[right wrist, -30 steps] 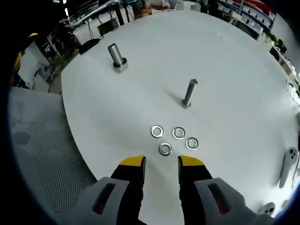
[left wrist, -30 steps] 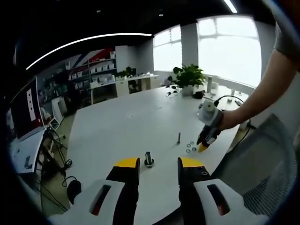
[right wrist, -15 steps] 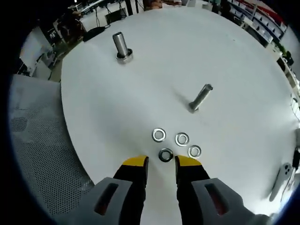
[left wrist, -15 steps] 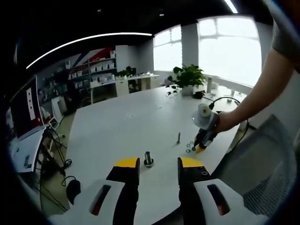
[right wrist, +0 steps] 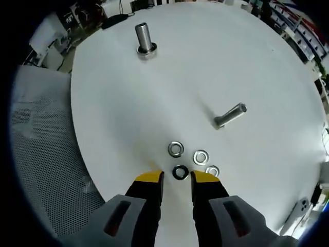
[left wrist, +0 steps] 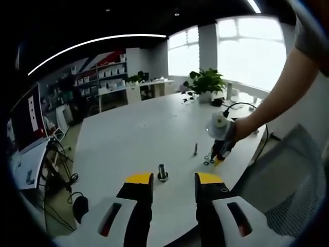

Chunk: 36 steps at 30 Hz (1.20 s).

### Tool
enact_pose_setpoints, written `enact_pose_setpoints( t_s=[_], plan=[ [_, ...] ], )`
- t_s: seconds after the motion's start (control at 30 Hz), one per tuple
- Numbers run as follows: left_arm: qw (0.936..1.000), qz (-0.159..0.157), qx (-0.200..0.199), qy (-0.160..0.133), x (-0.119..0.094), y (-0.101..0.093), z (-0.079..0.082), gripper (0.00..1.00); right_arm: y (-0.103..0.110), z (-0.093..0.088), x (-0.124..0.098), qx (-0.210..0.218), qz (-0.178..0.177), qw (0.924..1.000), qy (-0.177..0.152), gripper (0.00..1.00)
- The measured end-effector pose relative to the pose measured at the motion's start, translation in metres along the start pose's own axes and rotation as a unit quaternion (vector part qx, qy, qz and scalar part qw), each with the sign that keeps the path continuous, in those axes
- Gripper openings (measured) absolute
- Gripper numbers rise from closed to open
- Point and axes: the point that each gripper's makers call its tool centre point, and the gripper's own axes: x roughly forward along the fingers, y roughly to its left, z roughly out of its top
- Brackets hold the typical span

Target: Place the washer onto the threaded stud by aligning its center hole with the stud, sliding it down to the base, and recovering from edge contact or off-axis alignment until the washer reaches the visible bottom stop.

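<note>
Worktop is seen plain white, no pattern. Right tool: yellow tips, black fingers, pale grey housing with dark slots; left tool is coloured the same. Washers: three shiny silver, one darker between the yellow tips. Both studs are metallic grey. Mesh chair is grey, perforated pattern. Plant is green.

Bright daylight from windows blows out, ceiling light strip glows; white table evenly lit w/ soft shadows (heavy fisheye bending at edges).
</note>
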Motion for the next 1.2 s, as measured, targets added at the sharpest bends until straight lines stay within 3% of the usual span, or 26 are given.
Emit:
enact_pose_setpoints(
  t_s=[0.4,0.53,0.57,0.63,0.7,0.87,0.97,1.2],
  plan=[
    [0.9999,0.0,-0.006,-0.016,-0.0018,0.0009,0.0054,0.31,-0.004,0.0003,0.0026,-0.037,0.001,0.9987,0.034,0.16],
    [1.0,0.0,-0.004,-0.009,-0.0014,0.0005,0.003,0.31,-0.0034,0.0005,0.0027,-0.052,0.005,0.997,0.057,0.15],
    [1.0,0.0,-0.003,-0.008,-0.0013,0.0004,0.003,0.31,-0.0049,-0.0052,-0.0015,-0.054,-0.005,0.9951,0.082,0.14],
    [1.0,0.002,-0.001,-0.009,-0.0014,0.0007,0.0036,0.31,-0.0051,-0.0015,0.0006,-0.078,-0.008,0.9934,0.084,0.15],
    [1.0,0.002,0.0,-0.009,-0.0013,0.0009,0.0036,0.31,-0.0031,-0.0004,0.0022,-0.105,-0.02,0.9876,0.115,0.15],
    [1.0,0.003,0.002,-0.004,-0.0009,0.0014,0.0019,0.3,-0.0029,0.002,0.0038,-0.089,-0.03,0.9862,0.137,0.15],
    [1.0,0.004,0.002,-0.003,-0.0011,0.0017,0.0015,0.3,-0.0029,0.0014,0.0026,-0.075,-0.034,0.9881,0.13,0.15],
    [1.0,0.002,0.003,-0.002,-0.0009,0.0014,0.0008,0.3,-0.002,0.0011,0.0006,-0.04,-0.053,0.9966,0.048,0.15]
  ],
)
